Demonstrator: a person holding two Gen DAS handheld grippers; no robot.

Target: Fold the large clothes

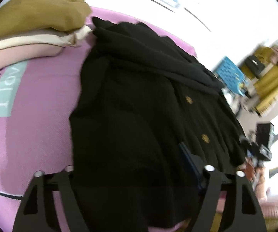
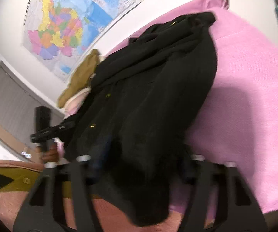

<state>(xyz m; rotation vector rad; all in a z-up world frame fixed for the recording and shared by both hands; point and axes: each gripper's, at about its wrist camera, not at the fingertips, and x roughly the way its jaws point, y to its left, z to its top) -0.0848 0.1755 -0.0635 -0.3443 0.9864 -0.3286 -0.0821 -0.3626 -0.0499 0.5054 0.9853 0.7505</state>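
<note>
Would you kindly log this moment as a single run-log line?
step: gripping hem | item: black cardigan on pink sheet | left tongs: fabric between | right tongs: fabric between | pile: folded clothes

A cardigan (image 1: pixel 139 100) lies lengthwise on the bed sheet (image 1: pixel 38 127), its near hem hanging over the bed's edge. Both grippers are at that hem, the left gripper (image 1: pixel 137 176) and the right gripper (image 2: pixel 139 166) side by side, cloth between the fingers of each. Behind the cardigan, at the far left, a pile of folded clothes (image 1: pixel 34 19) sits on the sheet. A wall map (image 2: pixel 61 25) hangs behind the bed.
</note>
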